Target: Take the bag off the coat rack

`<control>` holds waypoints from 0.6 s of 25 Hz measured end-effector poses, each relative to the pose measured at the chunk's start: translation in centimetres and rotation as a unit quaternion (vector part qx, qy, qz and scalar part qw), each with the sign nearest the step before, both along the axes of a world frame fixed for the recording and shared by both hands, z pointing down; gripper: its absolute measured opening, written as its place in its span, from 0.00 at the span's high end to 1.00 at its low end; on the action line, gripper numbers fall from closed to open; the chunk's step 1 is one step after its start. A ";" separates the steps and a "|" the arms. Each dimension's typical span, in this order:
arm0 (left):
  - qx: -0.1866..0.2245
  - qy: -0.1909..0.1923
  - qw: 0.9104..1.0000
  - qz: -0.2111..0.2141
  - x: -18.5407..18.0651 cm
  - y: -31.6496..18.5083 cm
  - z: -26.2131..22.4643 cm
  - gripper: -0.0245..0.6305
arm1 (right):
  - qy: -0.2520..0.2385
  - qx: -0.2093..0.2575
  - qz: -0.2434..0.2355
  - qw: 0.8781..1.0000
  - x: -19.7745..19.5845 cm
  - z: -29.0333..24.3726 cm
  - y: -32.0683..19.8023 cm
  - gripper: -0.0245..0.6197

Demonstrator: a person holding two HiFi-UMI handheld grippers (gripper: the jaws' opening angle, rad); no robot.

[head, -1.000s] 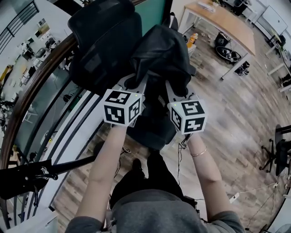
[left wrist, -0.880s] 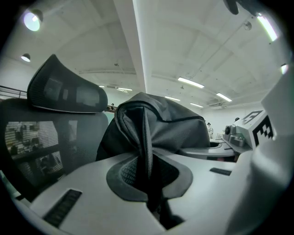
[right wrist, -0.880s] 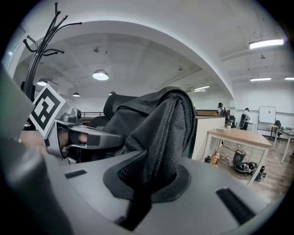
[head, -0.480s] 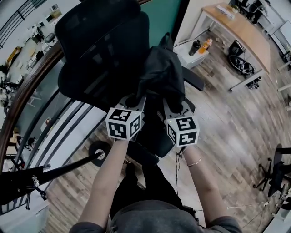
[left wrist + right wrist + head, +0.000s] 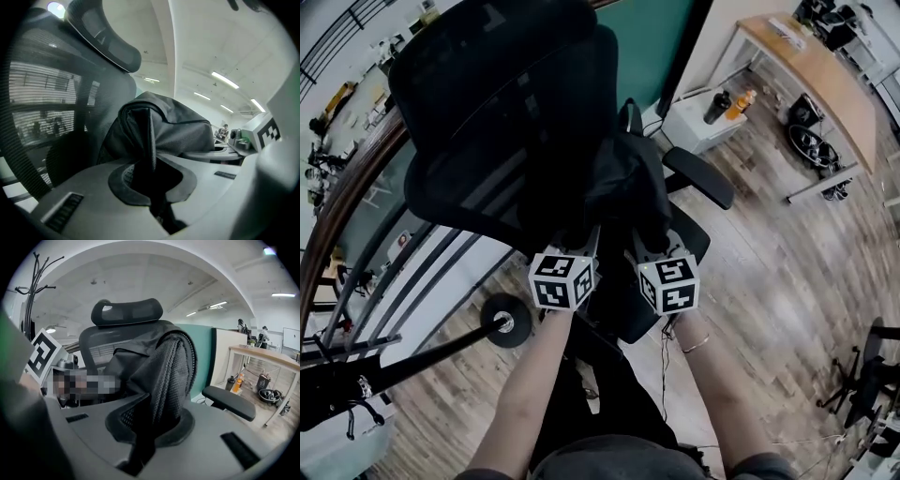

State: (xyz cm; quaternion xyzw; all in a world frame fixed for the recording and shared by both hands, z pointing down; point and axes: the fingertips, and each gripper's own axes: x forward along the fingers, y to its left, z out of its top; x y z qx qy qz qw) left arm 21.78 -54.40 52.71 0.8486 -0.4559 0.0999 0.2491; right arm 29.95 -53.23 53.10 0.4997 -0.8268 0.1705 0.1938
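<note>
Backpack [image 5: 623, 187] is already off the coat rack [image 5: 431, 352], which stands well apart at the person's left. I judge the removal itself done and the step in hand to be setting the load down on the office chair [image 5: 506, 122].

The chair is the biggest thing here. Its mesh backrest rises just behind the backpack, and one armrest [image 5: 698, 178] sticks out on the right. The black backpack sits upright in front of that backrest, over the seat. Whether its bottom rests on the cushion I cannot tell, since the grippers and the backpack itself hide that spot.

Both tongs are at the near side of the backpack, side by side and pointing slightly downward toward it. The left gripper [image 5: 584, 239] is clamped on a plain dark strap [image 5: 149, 140] that runs up from its jaws to the top of the backpack. The right gripper [image 5: 642, 239] is clamped on a mesh-padded shoulder strap [image 5: 171, 376] that arches up and over in the same way. So the backpack lies straight ahead of both pairs of jaws and rises above them, joined to them only by these two straps.

The next move, as I judge it, calls for making sure the seat carries the weight before either grip is loosened. Otherwise the backpack could tip forward off the cushion.
</note>
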 end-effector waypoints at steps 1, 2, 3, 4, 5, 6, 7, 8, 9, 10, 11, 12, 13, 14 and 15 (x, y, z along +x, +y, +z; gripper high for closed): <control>-0.004 -0.001 1.000 -0.004 0.0 -0.1 0.6 0.91 | 0.001 -0.004 -0.002 1.000 0.0 0.5 -0.2 0.92; -0.009 -0.002 1.000 -0.007 -0.1 -0.2 1.2 0.91 | 0.002 -0.009 -0.004 1.000 -0.1 1.0 -0.3 0.92; -0.015 -0.004 1.000 -0.010 -0.2 -0.2 1.8 0.91 | 0.002 -0.014 -0.006 1.000 -0.1 1.6 -0.4 0.92; -0.021 -0.006 1.000 -0.013 -0.3 -0.2 2.5 0.91 | 0.003 -0.019 -0.007 1.000 -0.3 2.2 -0.4 0.92; -0.027 -0.007 0.999 -0.016 -0.5 -0.2 3.1 0.91 | 0.003 -0.024 -0.008 1.000 -0.4 2.9 -0.4 0.92; -0.033 -0.008 0.999 -0.018 -0.7 -0.1 3.8 0.91 | 0.003 -0.029 -0.010 1.000 -0.6 3.5 -0.4 0.92; -0.039 -0.010 0.999 -0.019 -0.8 -0.1 4.3 0.91 | 0.003 -0.034 -0.011 0.999 -0.8 4.1 -0.4 0.92; -0.044 -0.012 0.999 -0.020 -1.0 -0.1 4.9 0.91 | 0.002 -0.039 -0.011 0.999 -0.9 4.6 -0.4 0.92; -0.049 -0.016 0.998 -0.019 -1.1 -0.1 5.4 0.91 | 0.001 -0.045 -0.012 0.999 -1.0 5.1 -0.4 0.92; -0.054 -0.020 0.998 -0.018 -1.1 -0.1 5.8 0.91 | 0.000 -0.051 -0.012 0.999 -1.1 5.6 -0.4 0.92; -0.058 -0.023 0.998 -0.018 -1.2 -0.1 6.3 0.91 | -0.001 -0.056 -0.012 0.998 -1.1 6.1 -0.3 0.92; -0.061 -0.024 0.998 -0.018 -1.3 0.0 6.6 0.91 | -0.001 -0.060 -0.013 0.998 -1.2 6.4 -0.3 0.92; -0.064 -0.024 0.998 -0.018 -1.4 -0.1 6.9 0.91 | -0.002 -0.062 -0.014 0.998 -1.3 6.7 -0.4 0.92; -0.065 -0.023 0.997 -0.018 -1.5 -0.2 7.1 0.91 | -0.002 -0.063 -0.016 0.998 -1.4 6.9 -0.5 0.92; -0.068 -0.023 0.997 -0.019 -1.6 -0.3 7.2 0.91 | -0.002 -0.065 -0.018 0.998 -1.5 7.1 -0.7 0.91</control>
